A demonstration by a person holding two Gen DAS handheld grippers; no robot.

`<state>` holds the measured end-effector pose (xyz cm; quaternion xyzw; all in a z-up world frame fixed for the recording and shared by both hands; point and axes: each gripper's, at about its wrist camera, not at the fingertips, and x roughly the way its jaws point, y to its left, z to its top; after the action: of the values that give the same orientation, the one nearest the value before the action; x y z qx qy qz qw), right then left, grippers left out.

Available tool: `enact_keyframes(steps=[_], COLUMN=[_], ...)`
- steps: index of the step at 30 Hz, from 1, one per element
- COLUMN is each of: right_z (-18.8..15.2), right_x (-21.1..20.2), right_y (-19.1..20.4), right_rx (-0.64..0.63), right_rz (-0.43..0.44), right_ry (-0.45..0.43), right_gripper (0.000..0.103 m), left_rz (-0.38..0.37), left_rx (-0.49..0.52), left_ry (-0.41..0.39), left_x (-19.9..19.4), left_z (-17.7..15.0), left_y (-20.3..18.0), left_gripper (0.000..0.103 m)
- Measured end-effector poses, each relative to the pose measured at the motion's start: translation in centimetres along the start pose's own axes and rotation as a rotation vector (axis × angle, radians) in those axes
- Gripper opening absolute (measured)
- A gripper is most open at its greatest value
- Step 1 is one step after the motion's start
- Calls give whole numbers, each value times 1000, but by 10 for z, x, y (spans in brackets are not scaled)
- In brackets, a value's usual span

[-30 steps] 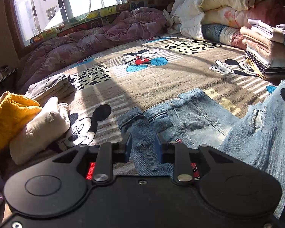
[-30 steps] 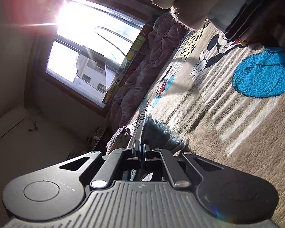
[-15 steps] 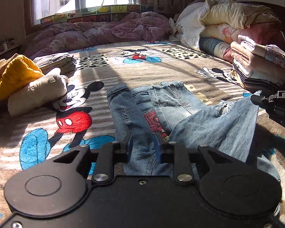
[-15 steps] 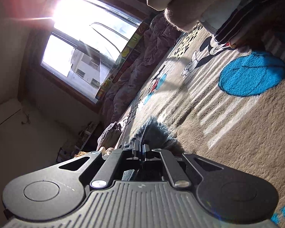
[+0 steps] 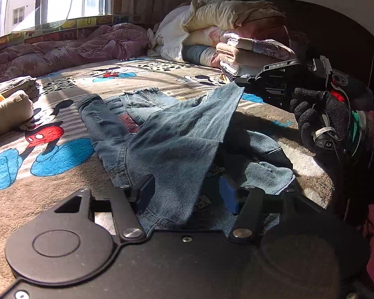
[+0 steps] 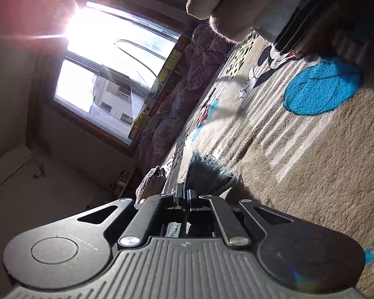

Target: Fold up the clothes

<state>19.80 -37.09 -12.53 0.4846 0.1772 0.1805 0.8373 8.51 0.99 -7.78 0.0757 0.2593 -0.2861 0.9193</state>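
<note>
Left gripper (image 5: pixel 187 194): jaws opening, a fold of the faded blue ripped denim jeans (image 5: pixel 177 134) between them, pads clear of the cloth. Right gripper (image 6: pixel 184 195): clamped tight on the jeans' frayed hem (image 6: pixel 207 172), lifting that leg. Remainder of jeans lies across the tan cartoon-mouse blanket (image 5: pixel 62 154). Stack of folded clothes (image 5: pixel 246 54) beyond.

The jeans (image 5: pixel 167 134) lie spread over the middle of the bed (image 5: pixel 62 199), and the left gripper (image 5: pixel 187 191), its jaws opening with denim between them, sits at their near edge. Left of the jeans the blanket is bare up to the folded clothes (image 5: pixel 10 109). To the right, the gloved hand (image 5: pixel 321 114) and a stack of folded garments (image 5: pixel 249 52) block the way. Piled quilts (image 5: pixel 219 17) close off the far side.
</note>
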Motion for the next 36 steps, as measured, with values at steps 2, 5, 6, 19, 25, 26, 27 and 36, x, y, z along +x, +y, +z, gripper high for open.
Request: enact_keyframes(steps=[2,5,6,19,25,26,27,36], right_z=[1,2,3,22,19,20,21,18], right_x=[0,3,5,45,44,46,48,97], right_y=[9,18,21,67,80,85,89,145], right_rx=[-12,-5,-3,-172,-194,-204,-214,-320], right_rz=[-2,-25,-33,-209,-233,-233,-233,-235], right_ry=[-17,-41,-48,-3,-5,-3,0,51], right_gripper=[4,4,4,4,4,4,4,4], left_rz=[-3,-16,-20,-91,-153,-187,-225,-270], left_rx=[40,82,94,133,-13,-32,-44,-58], left_ry=[17,20,12,47,-56,0,68,63], left_x=[0,-4,-9,-16,-16,-5,7,2], left_z=[-10,-21,-23,-27,2,-2,-7,-16], left_y=[-3,-5,-5,-2,26,29,29,30], left_gripper=[56,57,56,58,57,56,57,60])
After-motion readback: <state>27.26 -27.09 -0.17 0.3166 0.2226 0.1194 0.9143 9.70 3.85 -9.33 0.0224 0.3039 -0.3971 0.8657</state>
